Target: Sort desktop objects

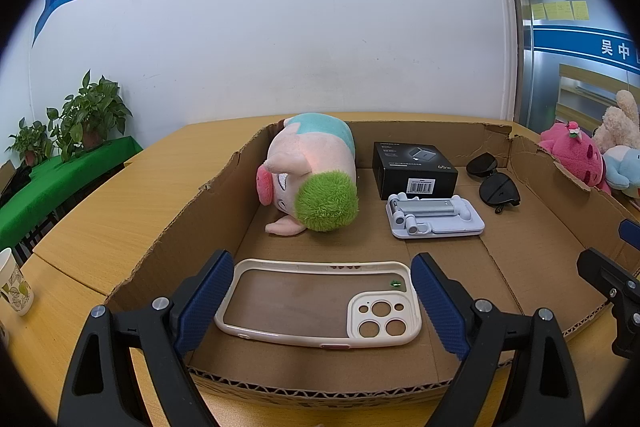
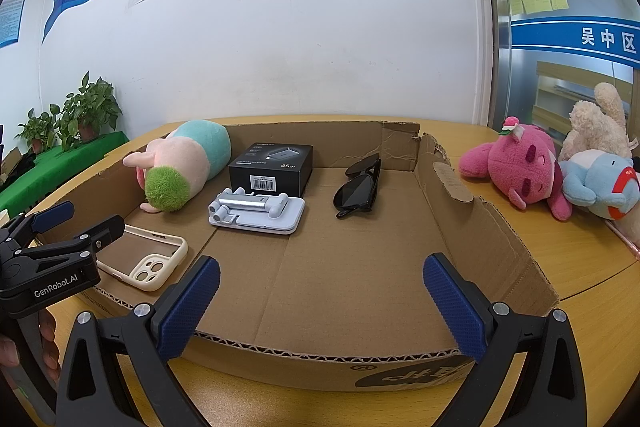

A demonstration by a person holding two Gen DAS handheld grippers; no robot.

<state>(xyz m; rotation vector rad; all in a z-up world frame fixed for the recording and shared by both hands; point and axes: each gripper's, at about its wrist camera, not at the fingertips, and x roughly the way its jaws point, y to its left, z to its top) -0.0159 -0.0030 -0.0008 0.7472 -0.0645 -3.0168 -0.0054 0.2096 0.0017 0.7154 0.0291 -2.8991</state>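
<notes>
A shallow cardboard box (image 1: pixel 168 235) (image 2: pixel 480 227) lies on the wooden table. In it are a cream phone case (image 1: pixel 320 303) (image 2: pixel 148 259), a pig plush with green hair (image 1: pixel 312 179) (image 2: pixel 180 163), a black charger box (image 1: pixel 414 167) (image 2: pixel 272 167), a white folding phone stand (image 1: pixel 434 217) (image 2: pixel 256 213) and black sunglasses (image 1: pixel 494 181) (image 2: pixel 358 187). My left gripper (image 1: pixel 322 301) is open, its pads on either side of the phone case lying on the box floor. My right gripper (image 2: pixel 320 303) is open and empty over the box's near edge.
A pink plush (image 2: pixel 516 167), a blue plush (image 2: pixel 600 187) and a beige plush (image 2: pixel 596 123) lie on the table right of the box. A paper cup (image 1: pixel 14 287) stands at the left. Potted plants (image 1: pixel 80 119) stand on a green table at the back left.
</notes>
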